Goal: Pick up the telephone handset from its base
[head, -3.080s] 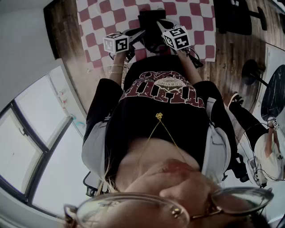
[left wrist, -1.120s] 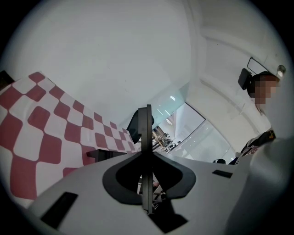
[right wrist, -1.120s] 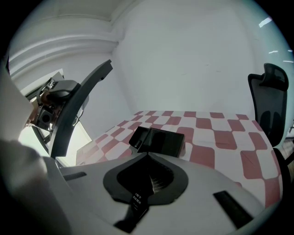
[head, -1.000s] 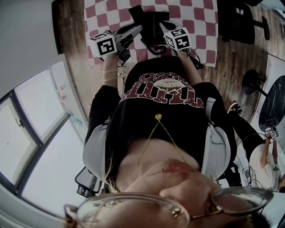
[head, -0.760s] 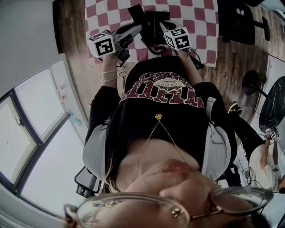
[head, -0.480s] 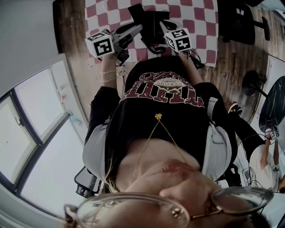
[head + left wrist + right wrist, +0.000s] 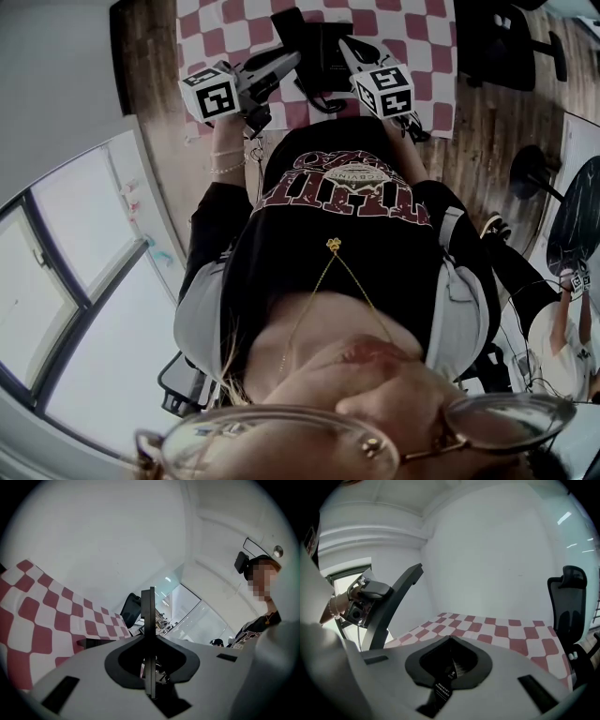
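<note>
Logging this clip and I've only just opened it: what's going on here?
A person holds a gripper in each hand over a red-and-white checkered cloth, with a black telephone lying between them. The left gripper is shut on nothing and angles in beside the phone. The right gripper reaches in at the other side; whether it is open or shut is unclear. Neither gripper view shows the handset gripped, so the pickup does not look done.

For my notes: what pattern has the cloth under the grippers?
The cloth: red-and-white checks; head view.
</note>
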The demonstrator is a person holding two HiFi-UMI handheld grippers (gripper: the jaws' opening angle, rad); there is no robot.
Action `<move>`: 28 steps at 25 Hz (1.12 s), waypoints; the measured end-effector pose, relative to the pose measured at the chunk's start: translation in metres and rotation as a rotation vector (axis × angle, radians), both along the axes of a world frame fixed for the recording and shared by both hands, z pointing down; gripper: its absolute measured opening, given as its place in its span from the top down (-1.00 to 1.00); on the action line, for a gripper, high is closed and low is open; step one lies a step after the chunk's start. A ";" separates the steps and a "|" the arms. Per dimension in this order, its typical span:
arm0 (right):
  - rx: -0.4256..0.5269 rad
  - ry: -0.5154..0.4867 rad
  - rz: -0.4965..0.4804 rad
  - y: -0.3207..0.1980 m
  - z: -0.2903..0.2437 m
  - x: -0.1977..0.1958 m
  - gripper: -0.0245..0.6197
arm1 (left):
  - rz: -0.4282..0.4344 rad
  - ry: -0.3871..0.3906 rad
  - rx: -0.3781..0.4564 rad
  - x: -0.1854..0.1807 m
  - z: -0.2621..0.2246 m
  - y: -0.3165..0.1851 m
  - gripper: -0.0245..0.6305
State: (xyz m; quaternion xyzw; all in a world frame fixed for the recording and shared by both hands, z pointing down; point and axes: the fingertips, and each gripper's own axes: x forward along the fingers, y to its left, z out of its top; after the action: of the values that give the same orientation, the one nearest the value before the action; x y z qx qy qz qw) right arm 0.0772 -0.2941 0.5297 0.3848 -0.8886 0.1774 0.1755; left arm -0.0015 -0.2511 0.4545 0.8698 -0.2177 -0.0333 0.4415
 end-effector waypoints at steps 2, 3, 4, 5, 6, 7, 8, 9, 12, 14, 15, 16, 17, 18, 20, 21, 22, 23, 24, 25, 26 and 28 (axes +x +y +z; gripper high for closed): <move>0.006 -0.014 0.003 0.001 -0.005 0.002 0.86 | 0.005 0.003 0.003 0.002 -0.001 0.001 0.70; 0.008 -0.021 0.004 0.002 -0.007 0.002 0.86 | 0.008 0.005 0.004 0.004 -0.002 0.002 0.70; 0.010 -0.028 0.005 0.002 -0.009 0.002 0.86 | 0.011 0.005 0.004 0.005 -0.002 0.002 0.70; 0.012 -0.034 0.005 0.003 -0.010 0.003 0.86 | 0.015 0.005 0.005 0.006 -0.002 0.003 0.70; 0.013 -0.038 0.005 0.003 -0.012 0.003 0.86 | 0.018 0.006 0.006 0.007 -0.002 0.003 0.70; 0.016 -0.041 0.004 0.004 -0.013 0.003 0.86 | 0.022 0.007 0.007 0.009 -0.002 0.004 0.70; 0.018 -0.042 0.003 0.004 -0.014 0.003 0.86 | 0.025 0.008 0.009 0.010 -0.003 0.004 0.70; 0.021 -0.043 0.003 0.004 -0.015 0.004 0.86 | 0.028 0.009 0.010 0.011 -0.003 0.004 0.70; 0.023 -0.047 0.006 0.004 -0.017 0.004 0.86 | 0.038 0.009 0.013 0.014 -0.004 0.005 0.70; 0.022 -0.050 0.008 0.004 -0.017 0.005 0.86 | 0.042 0.011 0.014 0.015 -0.003 0.005 0.70; 0.022 -0.052 0.009 0.004 -0.017 0.006 0.86 | 0.043 0.011 0.014 0.016 -0.003 0.005 0.70; 0.021 -0.052 0.009 0.004 -0.017 0.006 0.86 | 0.043 0.012 0.014 0.016 -0.003 0.006 0.70; 0.021 -0.052 0.008 0.004 -0.018 0.007 0.86 | 0.044 0.012 0.013 0.017 -0.003 0.006 0.70; 0.021 -0.051 0.007 0.004 -0.018 0.007 0.87 | 0.044 0.011 0.013 0.017 -0.003 0.006 0.70; 0.020 -0.050 0.006 0.004 -0.018 0.007 0.87 | 0.045 0.010 0.013 0.017 -0.003 0.007 0.70; 0.019 -0.050 0.006 0.004 -0.018 0.006 0.87 | 0.046 0.010 0.012 0.017 -0.002 0.007 0.70; 0.019 -0.049 0.007 0.004 -0.018 0.006 0.87 | 0.046 0.011 0.012 0.016 -0.002 0.007 0.70; 0.019 -0.048 0.007 0.004 -0.018 0.006 0.87 | 0.047 0.011 0.012 0.016 -0.002 0.007 0.70; 0.019 -0.048 0.008 0.004 -0.018 0.006 0.87 | 0.046 0.012 0.012 0.016 -0.002 0.007 0.70; 0.019 -0.049 0.009 0.004 -0.018 0.006 0.87 | 0.046 0.013 0.012 0.016 -0.002 0.007 0.70; 0.019 -0.052 0.010 0.004 -0.018 0.006 0.87 | 0.046 0.014 0.011 0.016 -0.002 0.007 0.70; 0.020 -0.058 0.012 0.003 -0.019 0.007 0.87 | 0.046 0.016 0.009 0.016 -0.001 0.008 0.70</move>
State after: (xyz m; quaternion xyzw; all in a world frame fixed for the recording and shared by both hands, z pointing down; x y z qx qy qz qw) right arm 0.0838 -0.2908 0.5107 0.3867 -0.8927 0.1809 0.1446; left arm 0.0144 -0.2435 0.4532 0.8762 -0.1939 -0.0309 0.4401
